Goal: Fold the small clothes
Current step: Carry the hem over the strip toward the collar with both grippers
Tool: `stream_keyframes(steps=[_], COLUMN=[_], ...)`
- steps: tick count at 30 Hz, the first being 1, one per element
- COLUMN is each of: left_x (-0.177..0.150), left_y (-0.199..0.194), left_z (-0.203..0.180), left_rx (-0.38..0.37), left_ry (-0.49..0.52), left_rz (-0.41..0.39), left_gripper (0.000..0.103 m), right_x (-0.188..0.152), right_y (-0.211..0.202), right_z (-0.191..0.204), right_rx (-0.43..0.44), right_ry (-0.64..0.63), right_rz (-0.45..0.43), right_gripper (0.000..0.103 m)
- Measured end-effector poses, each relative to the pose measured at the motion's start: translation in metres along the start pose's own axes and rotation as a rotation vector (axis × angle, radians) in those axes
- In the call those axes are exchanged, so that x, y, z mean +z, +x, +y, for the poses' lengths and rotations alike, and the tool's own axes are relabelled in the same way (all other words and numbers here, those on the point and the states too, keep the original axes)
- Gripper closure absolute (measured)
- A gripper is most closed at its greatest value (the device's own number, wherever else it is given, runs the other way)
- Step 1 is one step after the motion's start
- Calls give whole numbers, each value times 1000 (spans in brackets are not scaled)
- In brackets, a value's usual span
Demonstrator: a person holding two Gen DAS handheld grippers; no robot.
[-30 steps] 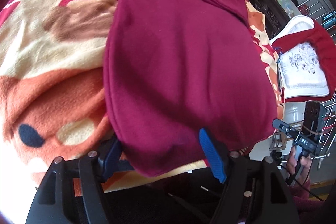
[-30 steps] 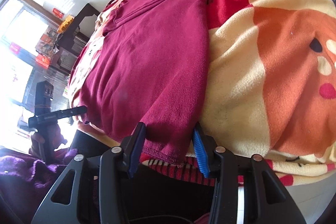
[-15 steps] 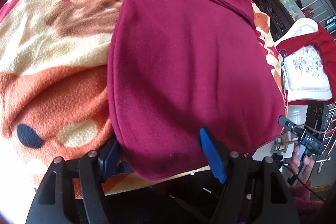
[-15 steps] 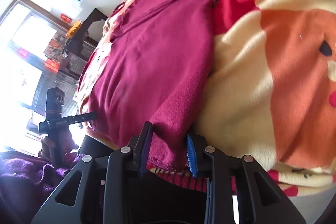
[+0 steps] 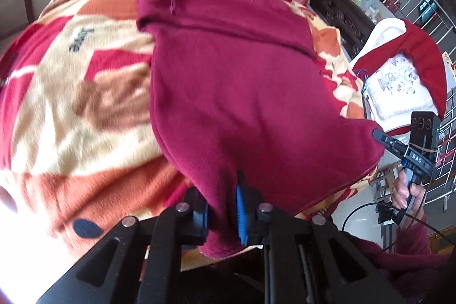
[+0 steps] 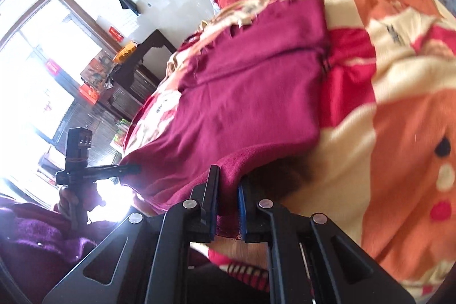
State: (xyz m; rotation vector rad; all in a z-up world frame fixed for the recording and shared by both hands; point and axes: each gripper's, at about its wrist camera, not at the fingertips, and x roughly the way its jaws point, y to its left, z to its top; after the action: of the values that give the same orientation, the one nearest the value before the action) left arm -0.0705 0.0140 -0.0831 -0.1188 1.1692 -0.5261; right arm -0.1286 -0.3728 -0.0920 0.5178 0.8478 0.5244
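Daylight is strong in both views; the window (image 6: 42, 70) blows out to white in the right wrist view, and a glare patch burns the lower left edge of the left wrist view. Motion blur softens the blanket (image 5: 85, 104) and the maroon garment (image 5: 242, 104); a dark shadow sits under its lifted hem. Fisheye distortion bends all edges, with black vignetting at the corners.

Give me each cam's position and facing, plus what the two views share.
Left wrist: sits on the left gripper, looking forward over the maroon garment on the blanket; right gripper and hand visible.
Right wrist: sits on the right gripper, same direction; the left gripper visible.
Shared: garment, blanket, each other's gripper.
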Motion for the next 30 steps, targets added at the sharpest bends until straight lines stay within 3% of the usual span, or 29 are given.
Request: stream_keyframes(steps=[8,18,30], left_x=[51,125,211], left_y=[-17,-7,36], left_z=[1,-7,11], left_rx=[37,100,184], left_ry=[17,67,49], left_rz=[-113,-239,-246], left_gripper=[88,88,88], right_x=[44,102,193], right_y=[8,13,63], right_z=[4,-9,-30], right_rx=[-21,-59,-135], right_ry=[-38,6,-11], right_rz=[-63,-200,-207], right_gripper=[103,103,103])
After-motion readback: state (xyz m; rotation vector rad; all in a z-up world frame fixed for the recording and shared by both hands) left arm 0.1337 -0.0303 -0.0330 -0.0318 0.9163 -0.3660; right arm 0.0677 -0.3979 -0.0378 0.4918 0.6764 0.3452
